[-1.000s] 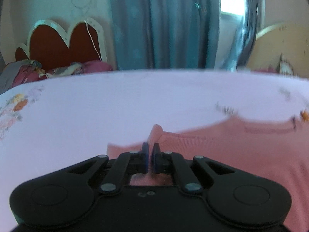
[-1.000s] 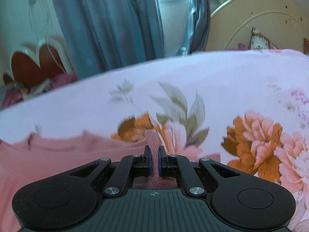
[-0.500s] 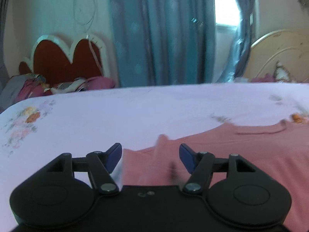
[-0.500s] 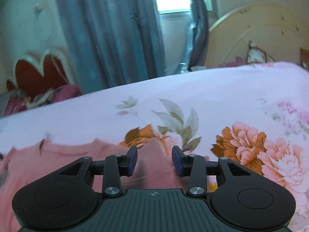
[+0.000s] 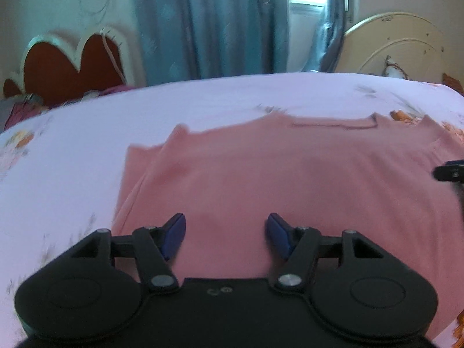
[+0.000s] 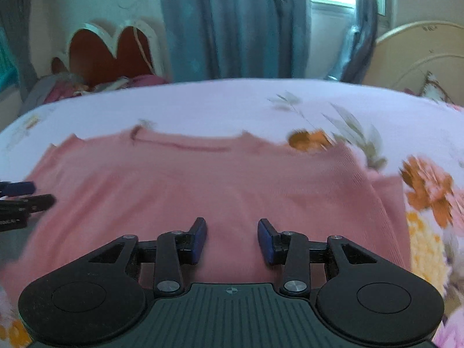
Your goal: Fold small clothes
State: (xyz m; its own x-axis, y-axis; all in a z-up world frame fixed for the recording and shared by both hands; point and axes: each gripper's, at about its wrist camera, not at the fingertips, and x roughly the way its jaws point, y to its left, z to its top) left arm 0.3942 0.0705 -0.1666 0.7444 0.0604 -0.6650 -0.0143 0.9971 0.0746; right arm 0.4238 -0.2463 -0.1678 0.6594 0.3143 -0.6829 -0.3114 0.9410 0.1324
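A small pink knit top [image 5: 290, 174] lies spread flat on the floral bedsheet [image 5: 87, 133], neckline at the far side. It also shows in the right wrist view [image 6: 217, 182]. My left gripper [image 5: 226, 235] is open and empty, held above the top's near left part. My right gripper [image 6: 232, 236] is open and empty above the top's near right part. The right gripper's tip shows at the right edge of the left wrist view [image 5: 451, 171]. The left gripper's tip shows at the left edge of the right wrist view [image 6: 20, 200].
The pink sheet carries orange flower prints [image 6: 426, 191] on the right. A red heart-shaped headboard [image 5: 72, 66] with piled clothes stands at the back left. Blue curtains [image 5: 208, 23] hang behind the bed. A cream round headboard [image 5: 400, 49] is at the back right.
Both grippers were shut on the top's far corners a second ago. They opened, let the cloth go and drew back and up, so the whole top now lies in view.
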